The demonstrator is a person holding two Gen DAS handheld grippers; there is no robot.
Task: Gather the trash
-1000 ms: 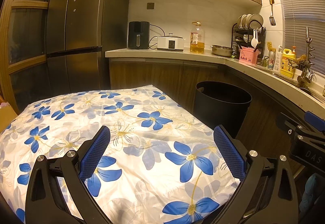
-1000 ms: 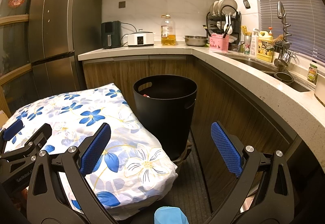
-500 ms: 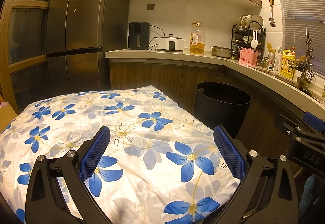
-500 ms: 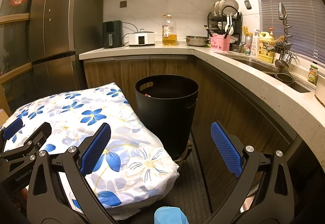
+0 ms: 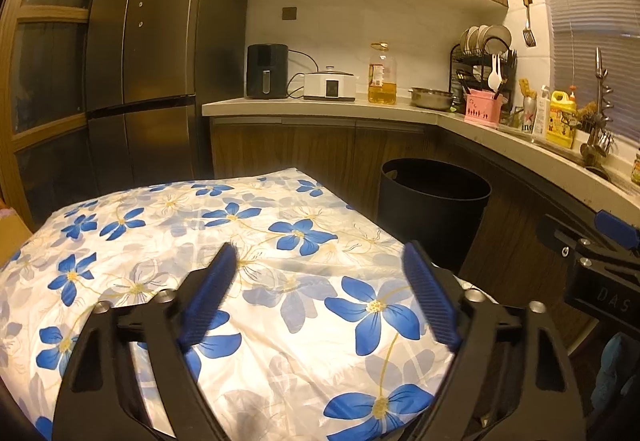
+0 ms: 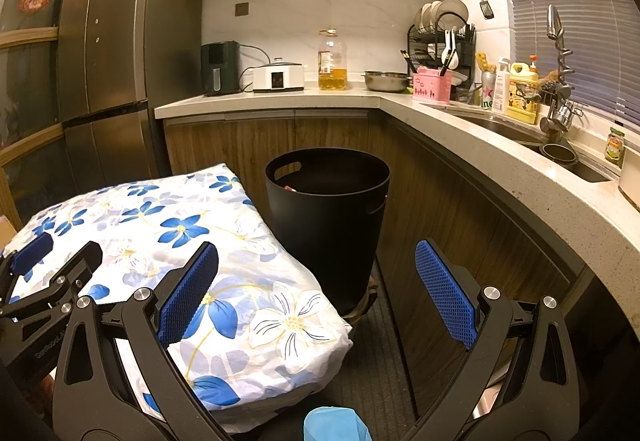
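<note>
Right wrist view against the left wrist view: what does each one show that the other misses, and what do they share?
Only the right wrist view looks into the black bin, where something reddish lies near the rim, and shows the sink basin and a blue object at the bottom edge.

Only the left wrist view shows the left gripper from behind, its jaws closing over the floral cloth with nothing between them.

Both share the cloth, bin, fridge, oil bottle and dish rack. The right gripper stands open.
</note>
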